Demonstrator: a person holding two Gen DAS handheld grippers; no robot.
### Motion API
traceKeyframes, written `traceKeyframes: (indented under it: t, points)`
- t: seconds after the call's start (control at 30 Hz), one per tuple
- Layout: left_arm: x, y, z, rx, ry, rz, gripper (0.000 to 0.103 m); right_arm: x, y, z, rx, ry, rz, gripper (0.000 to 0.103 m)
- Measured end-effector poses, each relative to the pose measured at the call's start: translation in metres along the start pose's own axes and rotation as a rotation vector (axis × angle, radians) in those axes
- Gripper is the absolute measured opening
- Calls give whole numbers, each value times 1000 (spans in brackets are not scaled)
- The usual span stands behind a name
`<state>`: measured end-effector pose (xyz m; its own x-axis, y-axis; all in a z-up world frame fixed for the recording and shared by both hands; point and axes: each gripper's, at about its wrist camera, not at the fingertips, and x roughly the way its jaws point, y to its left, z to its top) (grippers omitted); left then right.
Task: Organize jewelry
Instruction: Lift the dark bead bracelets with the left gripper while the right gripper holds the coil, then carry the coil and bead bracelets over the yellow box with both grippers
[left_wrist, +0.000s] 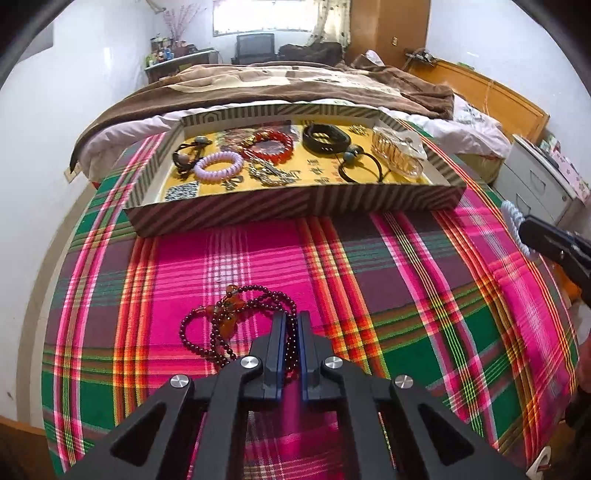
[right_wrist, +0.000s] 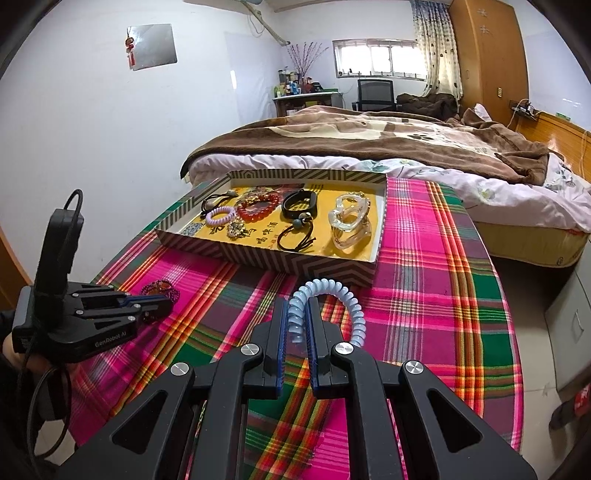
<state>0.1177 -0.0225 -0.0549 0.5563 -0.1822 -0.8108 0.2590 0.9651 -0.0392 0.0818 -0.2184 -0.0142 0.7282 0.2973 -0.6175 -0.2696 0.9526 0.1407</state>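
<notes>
A dark purple beaded necklace (left_wrist: 236, 325) is pinched on the pink plaid cloth (left_wrist: 406, 295) by the nearly closed left gripper (left_wrist: 291, 325). A pale blue spiral hair tie (right_wrist: 325, 306) is clamped in the right gripper (right_wrist: 298, 314), near the striped cardboard tray (right_wrist: 266, 258). Open cloth is left between the grippers. The necklace's near loop is hidden.

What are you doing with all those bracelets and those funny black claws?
A person is sorting jewelry into a striped tray on a plaid tablecloth. The right gripper is pinching a pale blue spiral hair tie. The left gripper is closed on a dark purple bead necklace lying on the cloth. The tray already holds bracelets and hair ties.
</notes>
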Motion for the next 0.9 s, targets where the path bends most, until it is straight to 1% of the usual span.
traceKeyframes:
  t: [0.33, 0.67, 0.9]
  points:
    - [-42, 4, 19, -4, -110, 8, 3, -7, 1, 8, -5, -33, -5, 10]
    - [-69, 14, 37, -36, -181, -32, 3, -17, 5, 22, -30, -68, -17, 10]
    - [-80, 26, 53, -59, -222, -64, 3, -21, 6, 41, -45, -103, -23, 10]
